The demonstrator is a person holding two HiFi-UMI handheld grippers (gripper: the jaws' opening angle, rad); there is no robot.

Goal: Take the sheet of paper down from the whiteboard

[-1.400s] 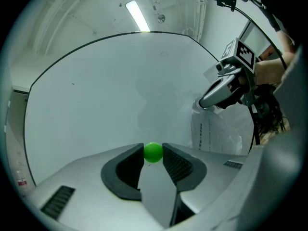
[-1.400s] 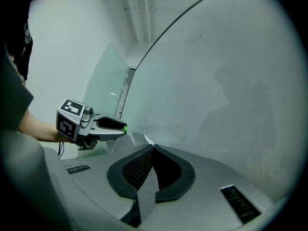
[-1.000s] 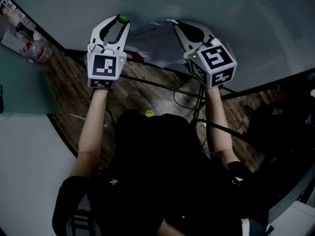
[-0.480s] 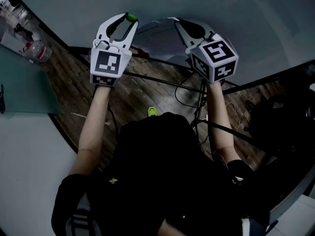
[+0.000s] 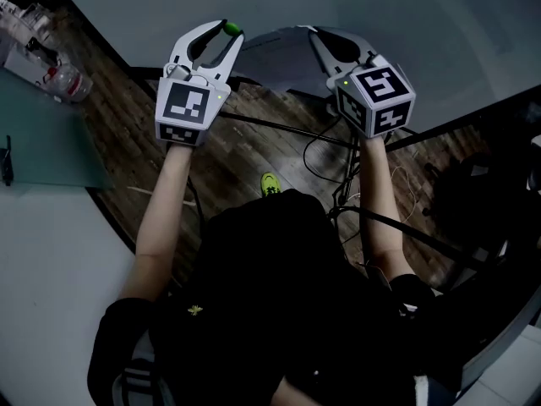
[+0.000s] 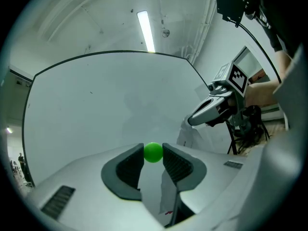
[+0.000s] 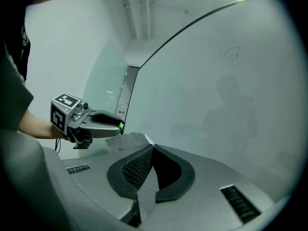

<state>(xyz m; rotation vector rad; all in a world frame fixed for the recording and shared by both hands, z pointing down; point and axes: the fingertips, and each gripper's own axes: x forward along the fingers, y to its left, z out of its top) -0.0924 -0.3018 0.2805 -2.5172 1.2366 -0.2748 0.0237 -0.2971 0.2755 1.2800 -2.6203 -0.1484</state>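
Head view | you are pinching a green ball (image 5: 231,29) in your left gripper (image 5: 226,33) | your right gripper (image 5: 319,35) is clamping the sheet of paper (image 5: 279,56) by its edge | paper is hanging between both grippers, near the whiteboard (image 5: 423,24) | likely light, floppy, tearable, so be gripping corners | no print is showing legibly
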